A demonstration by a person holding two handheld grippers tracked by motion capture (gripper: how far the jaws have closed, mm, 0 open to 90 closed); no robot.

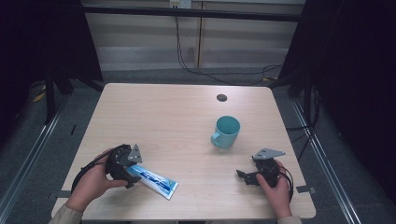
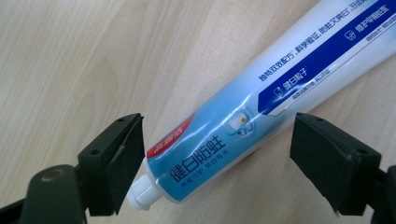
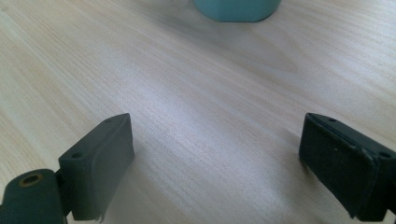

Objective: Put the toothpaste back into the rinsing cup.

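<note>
Here the work centres on the toothpaste tube (image 1: pixel 154 181), lying flat on the bench (image 1: pixel 177 116) at its near left, right under the left gripper (image 1: pixel 125 173). In the left gripper view the tube (image 2: pixel 261 107) runs diagonally, white cap low and near the left jaw, crimped tail off toward the upper right; in the high view that long axis points from the left hand (image 1: pixel 91 184) out toward the bench's near middle. Left gripper's jaws stand wide and straddle the cap end; the left pad sits just beside the cap, possibly brushing it, while the right pad is clear of the tube with bare wood between. No squeeze on it, so not held. The jaws bracket the tube across its width, which looks right for a pinch near the shoulder; closing should suffice, I judge, with little turning needed. Right gripper (image 1: pixel 246 177) rests at the near right in the right hand (image 1: pixel 276 186), jaws wide over bare wood (image 3: pixel 210 140), nothing between them. Teal mug (image 1: pixel 226 132) stands upright beyond it, nearer the right gripper than the left, well apart from the tube. Left hand is plainly the nearer one for the tube.
</note>
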